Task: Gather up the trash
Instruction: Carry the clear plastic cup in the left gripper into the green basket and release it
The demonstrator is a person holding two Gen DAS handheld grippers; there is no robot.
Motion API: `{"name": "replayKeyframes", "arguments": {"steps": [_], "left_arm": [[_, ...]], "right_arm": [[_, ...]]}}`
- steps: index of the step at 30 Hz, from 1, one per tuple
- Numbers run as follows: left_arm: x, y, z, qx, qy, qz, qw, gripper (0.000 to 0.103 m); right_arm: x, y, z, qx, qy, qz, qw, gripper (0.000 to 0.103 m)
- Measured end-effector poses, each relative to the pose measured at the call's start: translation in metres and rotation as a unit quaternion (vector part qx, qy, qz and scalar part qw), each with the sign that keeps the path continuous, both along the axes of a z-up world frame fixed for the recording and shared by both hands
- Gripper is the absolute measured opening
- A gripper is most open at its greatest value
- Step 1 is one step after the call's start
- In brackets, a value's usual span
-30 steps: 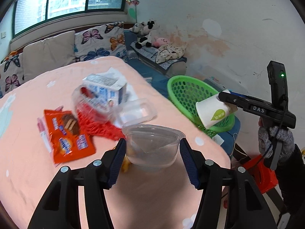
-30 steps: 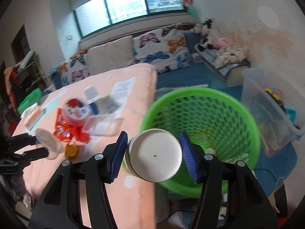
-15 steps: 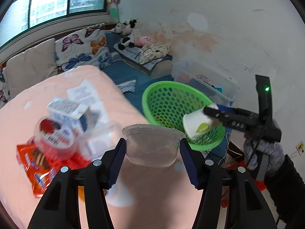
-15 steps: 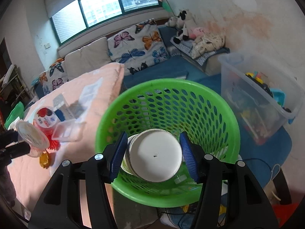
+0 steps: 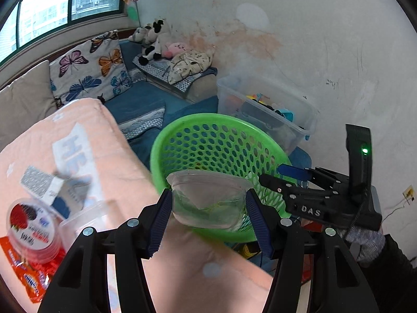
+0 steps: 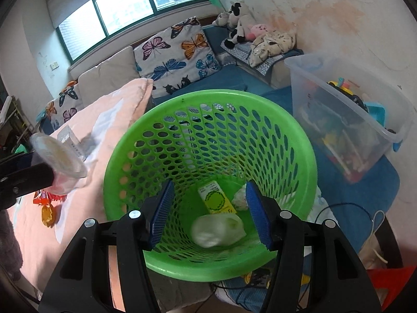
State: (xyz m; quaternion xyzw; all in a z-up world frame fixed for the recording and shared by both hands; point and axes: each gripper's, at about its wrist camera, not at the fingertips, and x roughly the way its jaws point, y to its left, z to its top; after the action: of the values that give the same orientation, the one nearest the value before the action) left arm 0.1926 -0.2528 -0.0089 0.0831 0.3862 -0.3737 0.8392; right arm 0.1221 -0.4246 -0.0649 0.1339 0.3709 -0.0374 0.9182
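- Underneath, a peach blanket (image 5: 109, 140) is being used as the work surface, littered with wrappers (image 5: 28, 274); a green basket (image 6: 307, 156) is standing beside it, near a sofa (image 6: 104, 75) and window.
- Only the right view is showing the basket's bottom, where a white cup (image 6: 217, 230) is lying blurred.
- Angled downward, the left gripper (image 5: 208, 208) is being kept clamped on a clear bowl (image 5: 208, 203) by the basket rim; the right gripper (image 6: 208, 211) is being held apart and empty over the basket.
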Motion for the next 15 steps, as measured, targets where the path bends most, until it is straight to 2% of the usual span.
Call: {"name": "replayKeyframes", "arguments": {"steps": [15], "left_arm": [[0.017,-0.052,-0.029,0.040,0.024,-0.023,0.9986,0.056]], "right_arm": [[-0.045,-0.007,0.015,0.002,-0.029,-0.015,0.999,0.077]]}}
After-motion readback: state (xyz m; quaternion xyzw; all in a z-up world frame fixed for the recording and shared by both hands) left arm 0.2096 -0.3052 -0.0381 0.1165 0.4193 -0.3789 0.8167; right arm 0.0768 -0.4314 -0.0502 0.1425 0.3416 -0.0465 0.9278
